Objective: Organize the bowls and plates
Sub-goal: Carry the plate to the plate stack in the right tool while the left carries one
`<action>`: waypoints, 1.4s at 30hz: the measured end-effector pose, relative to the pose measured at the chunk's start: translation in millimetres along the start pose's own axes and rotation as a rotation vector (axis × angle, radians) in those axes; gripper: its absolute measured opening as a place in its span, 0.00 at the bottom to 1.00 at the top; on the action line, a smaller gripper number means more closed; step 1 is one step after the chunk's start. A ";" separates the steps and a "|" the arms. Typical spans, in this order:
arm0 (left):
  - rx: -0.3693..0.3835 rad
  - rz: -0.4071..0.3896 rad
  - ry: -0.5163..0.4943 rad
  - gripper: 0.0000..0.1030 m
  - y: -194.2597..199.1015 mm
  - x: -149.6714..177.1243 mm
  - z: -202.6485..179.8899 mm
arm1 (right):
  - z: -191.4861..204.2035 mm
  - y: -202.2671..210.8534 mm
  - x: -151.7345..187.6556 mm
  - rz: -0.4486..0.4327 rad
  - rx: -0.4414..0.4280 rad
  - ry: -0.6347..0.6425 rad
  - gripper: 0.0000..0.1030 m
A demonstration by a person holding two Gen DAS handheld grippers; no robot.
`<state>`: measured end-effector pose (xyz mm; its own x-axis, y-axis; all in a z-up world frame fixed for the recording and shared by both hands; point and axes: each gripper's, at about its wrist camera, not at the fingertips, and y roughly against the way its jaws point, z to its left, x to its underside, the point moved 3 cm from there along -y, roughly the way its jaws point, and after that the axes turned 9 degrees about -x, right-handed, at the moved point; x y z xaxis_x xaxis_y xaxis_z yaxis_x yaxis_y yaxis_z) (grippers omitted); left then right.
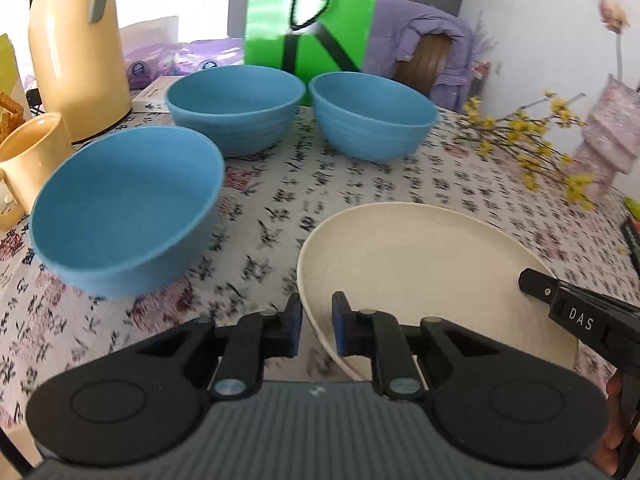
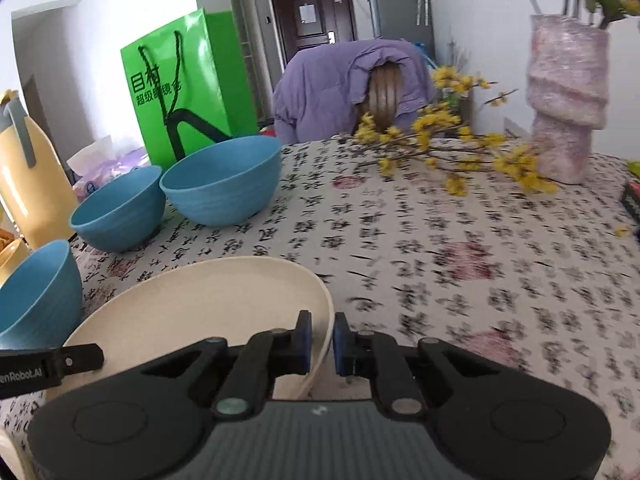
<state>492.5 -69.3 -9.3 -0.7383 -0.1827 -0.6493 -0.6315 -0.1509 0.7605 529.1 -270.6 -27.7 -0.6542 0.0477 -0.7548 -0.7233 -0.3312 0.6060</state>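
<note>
Both claws — left claw (image 1: 317,326), right claw (image 2: 322,338) — are gripping the cream plate's (image 1: 420,264) rim over the calligraphy-print counter (image 2: 440,260).

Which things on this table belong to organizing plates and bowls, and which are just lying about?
Job: cream plate, gripped at opposite rims by the left gripper and right gripper; three blue bowls.

Lying about: yellow thermos, cream mug, green bag, pink vase, yellow flowers.
</note>
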 end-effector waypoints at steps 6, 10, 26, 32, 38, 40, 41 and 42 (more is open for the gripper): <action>0.044 -0.023 -0.030 0.15 37.0 25.4 -13.1 | -9.2 51.8 18.1 -0.030 0.038 0.004 0.10; 0.071 -0.039 -0.056 0.15 64.1 45.4 -18.8 | -14.1 88.3 33.9 -0.054 0.052 -0.012 0.10; 0.105 -0.126 -0.077 0.16 169.6 141.4 2.7 | 8.9 215.1 123.9 -0.145 0.067 -0.021 0.10; 0.105 -0.144 -0.083 0.16 189.6 173.0 13.4 | 18.8 241.9 160.7 -0.153 0.073 -0.023 0.11; 0.113 -0.148 -0.080 0.16 197.1 185.3 19.0 | 23.2 253.9 176.9 -0.155 0.073 -0.027 0.11; 0.111 -0.149 -0.080 0.16 197.5 186.9 19.4 | 24.4 256.1 177.3 -0.160 0.074 -0.023 0.11; 0.111 -0.150 -0.080 0.16 197.8 187.3 19.7 | 25.5 256.7 177.4 -0.162 0.075 -0.022 0.11; 0.109 -0.152 -0.079 0.16 198.6 188.1 20.3 | 25.9 257.0 177.0 -0.163 0.076 -0.020 0.11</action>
<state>223.4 -114.0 19.5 -0.6461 -0.0887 -0.7581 -0.7558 -0.0639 0.6517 221.7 -322.9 1.0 -0.5309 0.1143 -0.8397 -0.8341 -0.2454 0.4939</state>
